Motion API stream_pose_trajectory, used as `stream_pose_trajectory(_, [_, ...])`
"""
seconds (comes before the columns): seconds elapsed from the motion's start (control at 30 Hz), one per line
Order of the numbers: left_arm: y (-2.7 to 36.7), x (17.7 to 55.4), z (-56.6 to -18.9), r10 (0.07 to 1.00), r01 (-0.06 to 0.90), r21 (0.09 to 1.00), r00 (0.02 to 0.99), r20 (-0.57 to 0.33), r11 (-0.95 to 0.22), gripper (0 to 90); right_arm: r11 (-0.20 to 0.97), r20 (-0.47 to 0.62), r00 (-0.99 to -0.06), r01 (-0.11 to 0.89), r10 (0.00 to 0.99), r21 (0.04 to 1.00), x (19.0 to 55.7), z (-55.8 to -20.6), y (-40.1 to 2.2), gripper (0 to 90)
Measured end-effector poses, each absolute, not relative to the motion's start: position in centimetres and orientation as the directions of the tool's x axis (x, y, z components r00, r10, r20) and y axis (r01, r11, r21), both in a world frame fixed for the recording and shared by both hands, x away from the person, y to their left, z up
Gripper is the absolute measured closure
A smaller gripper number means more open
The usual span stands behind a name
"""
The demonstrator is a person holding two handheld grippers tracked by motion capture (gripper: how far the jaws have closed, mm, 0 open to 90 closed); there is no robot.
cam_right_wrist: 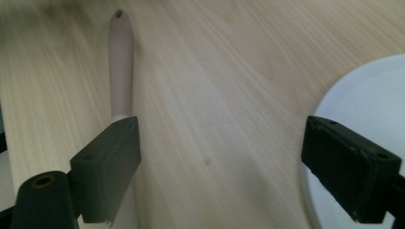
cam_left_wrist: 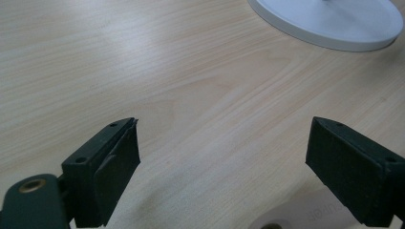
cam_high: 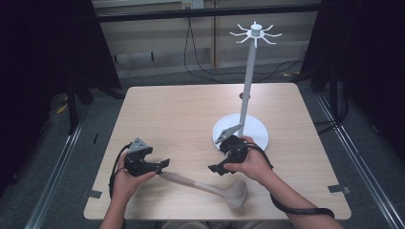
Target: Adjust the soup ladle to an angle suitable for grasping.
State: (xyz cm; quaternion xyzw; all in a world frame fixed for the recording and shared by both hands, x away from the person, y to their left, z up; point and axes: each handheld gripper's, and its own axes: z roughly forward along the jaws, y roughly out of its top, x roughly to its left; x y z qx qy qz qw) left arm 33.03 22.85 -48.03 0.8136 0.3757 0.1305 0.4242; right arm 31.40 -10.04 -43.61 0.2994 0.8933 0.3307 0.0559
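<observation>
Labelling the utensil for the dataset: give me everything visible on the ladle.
The pale beige, matte plastic-looking ladle lies flat on the light wooden table near its front edge, between the two hands. Its long slim handle, with a small hanging hole at the tip, points toward the left tongs; its round bowl lies at the other end, near the right forearm. No tongs grip it.

A light wooden table (cam_high: 191, 109) carries a white stand (cam_high: 241, 130) on a round base toward its right and a ladle (cam_high: 210, 187) near the front edge.
</observation>
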Motion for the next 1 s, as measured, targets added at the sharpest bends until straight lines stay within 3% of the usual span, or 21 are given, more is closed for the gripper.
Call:
stream_pose_trajectory(0.57, [22.8,33.0,-48.0,0.723,0.497,0.789,0.683,-0.1,-0.36,10.9,0.695,0.106,-0.877,0.439,0.468,0.569,30.2,-44.3,-7.1,17.5])
stream_pose_trajectory(1.0, [22.8,33.0,-48.0,0.726,0.506,0.785,0.68,-0.107,-0.358,10.7,0.752,0.116,-0.905,0.406,0.408,0.52,30.0,-45.7,-5.8,32.0])
